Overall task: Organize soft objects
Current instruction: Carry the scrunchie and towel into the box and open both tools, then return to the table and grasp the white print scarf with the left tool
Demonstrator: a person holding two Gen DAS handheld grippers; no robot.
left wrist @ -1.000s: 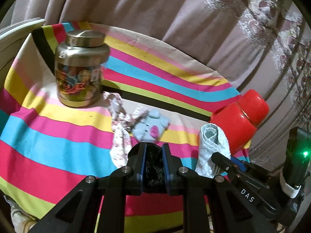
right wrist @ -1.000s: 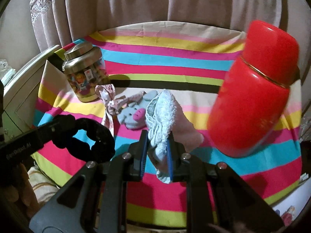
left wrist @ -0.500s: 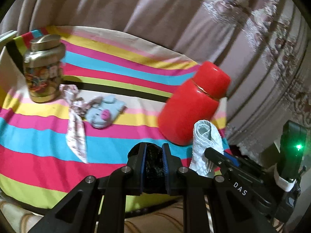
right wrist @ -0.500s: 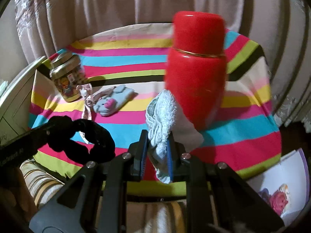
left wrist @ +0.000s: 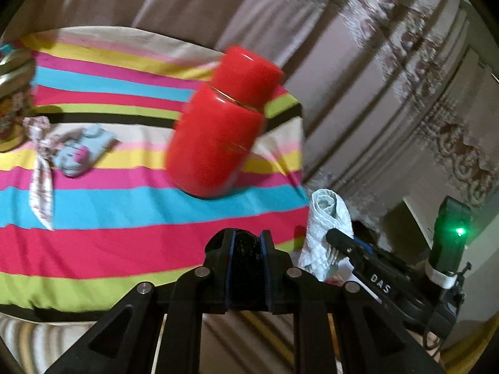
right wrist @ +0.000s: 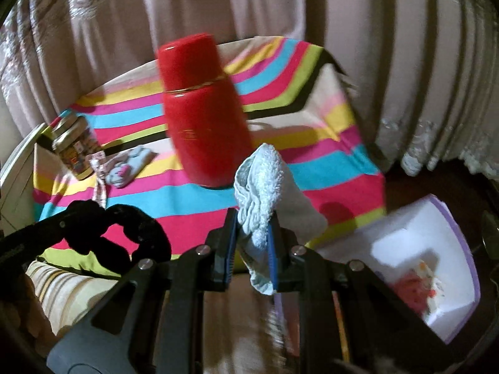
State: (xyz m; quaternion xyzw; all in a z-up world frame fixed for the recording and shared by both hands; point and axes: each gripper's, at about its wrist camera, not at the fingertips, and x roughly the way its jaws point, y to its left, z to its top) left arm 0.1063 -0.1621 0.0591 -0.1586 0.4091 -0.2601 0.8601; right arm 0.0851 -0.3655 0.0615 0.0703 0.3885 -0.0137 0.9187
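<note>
In the left wrist view, the left gripper sits at lower centre with its jaws narrow, pinching a black hair tie. At lower right the right gripper clamps a pale rolled cloth. A red flask stands mid-frame on the striped tablecloth; a blue plush toy and a patterned ribbon lie at centre left, just beside each other

In the right wrist view, the right gripper at lower centre is closed narrow on the cloth, which sticks up between its jaws. The hair tie hangs at lower left. A white box with a purple rim lies at lower right, off the table; a tin stands at centre left

Judging by this, both soft things are being carried. The next move likely calls for lowering each over the box, then opening the jaws
</note>
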